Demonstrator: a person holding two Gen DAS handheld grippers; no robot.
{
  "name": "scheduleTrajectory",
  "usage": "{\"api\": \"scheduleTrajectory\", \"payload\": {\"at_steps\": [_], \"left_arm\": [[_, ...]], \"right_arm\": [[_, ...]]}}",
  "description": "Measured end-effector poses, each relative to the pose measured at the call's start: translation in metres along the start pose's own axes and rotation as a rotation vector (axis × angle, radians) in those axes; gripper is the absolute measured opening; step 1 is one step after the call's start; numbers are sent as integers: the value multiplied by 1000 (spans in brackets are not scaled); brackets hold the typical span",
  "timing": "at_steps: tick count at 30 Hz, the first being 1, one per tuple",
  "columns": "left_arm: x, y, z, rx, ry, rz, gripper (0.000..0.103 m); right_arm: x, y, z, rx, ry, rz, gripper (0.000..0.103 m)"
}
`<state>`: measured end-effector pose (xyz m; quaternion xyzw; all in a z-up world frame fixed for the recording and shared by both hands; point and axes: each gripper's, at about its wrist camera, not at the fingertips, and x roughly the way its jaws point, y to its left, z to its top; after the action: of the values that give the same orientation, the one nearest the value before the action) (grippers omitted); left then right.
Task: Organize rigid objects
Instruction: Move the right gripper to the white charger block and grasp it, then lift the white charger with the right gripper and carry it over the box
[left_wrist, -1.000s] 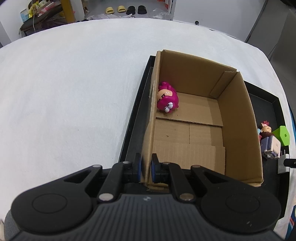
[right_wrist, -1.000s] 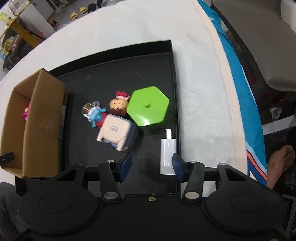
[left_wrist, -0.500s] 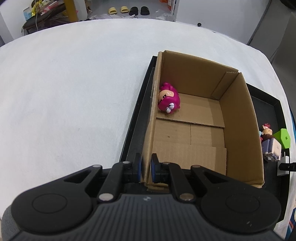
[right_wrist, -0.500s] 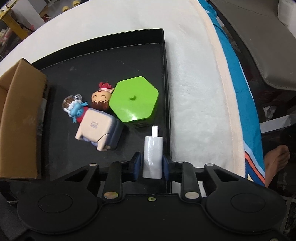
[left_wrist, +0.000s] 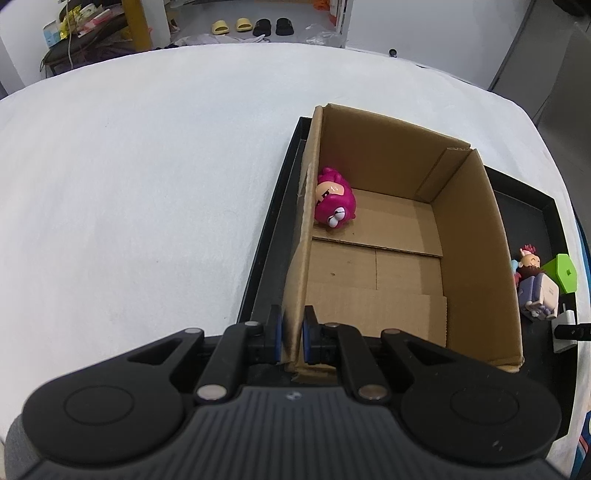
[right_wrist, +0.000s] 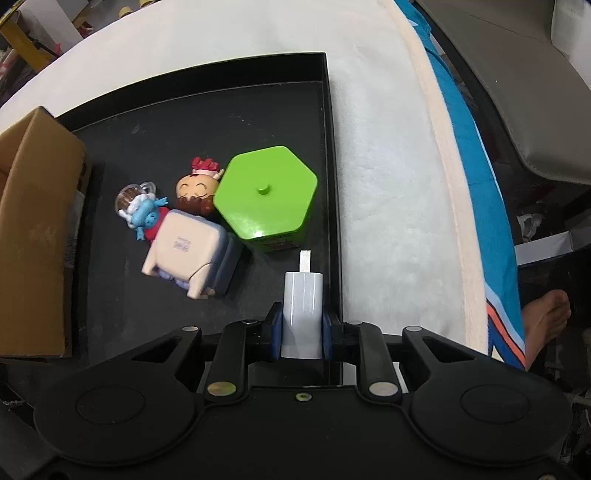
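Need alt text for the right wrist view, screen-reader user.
The right gripper is shut on a white charger with its prongs pointing forward, near the right rim of a black tray. Ahead on the tray lie a green hexagonal box, two small figurines and a cream toy; a cardboard box stands at left.

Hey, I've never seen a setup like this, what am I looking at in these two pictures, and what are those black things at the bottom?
Those black shapes are handheld tongs, one in each of a person's hands, each carrying a fisheye camera that looks forward along its fingers. One picture comes from the left tongs, shut on the wall of an open cardboard box. A pink toy figure lies inside it. The other comes from the right tongs, shut on a white charger plug. Box and plug sit in a black tray on a white cloth, beside a green hexagonal box and some small toy figures.
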<state>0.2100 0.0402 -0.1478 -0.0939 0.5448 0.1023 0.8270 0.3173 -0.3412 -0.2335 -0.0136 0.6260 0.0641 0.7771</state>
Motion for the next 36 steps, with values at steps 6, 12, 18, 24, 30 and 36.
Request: {"api": "scheduleTrajectory", "payload": {"at_steps": [6, 12, 18, 24, 30, 36], "left_arm": [[0, 4, 0, 0, 0, -12, 10], [2, 4, -1, 12, -3, -17, 9], [2, 4, -1, 33, -10, -18, 9], [1, 3, -2, 55, -17, -19, 9], [-2, 0, -6, 52, -17, -23, 9], [7, 0, -1, 56, -14, -34, 10]], "right_arm": [[-9, 0, -3, 15, -13, 15, 21], [-24, 2, -4, 33, -41, 22, 21], [-41, 4, -7, 32, -75, 32, 21], [-61, 9, -6, 31, -111, 39, 21], [-82, 19, -4, 25, -153, 50, 21], [-100, 35, -1, 11, -189, 67, 21]]}}
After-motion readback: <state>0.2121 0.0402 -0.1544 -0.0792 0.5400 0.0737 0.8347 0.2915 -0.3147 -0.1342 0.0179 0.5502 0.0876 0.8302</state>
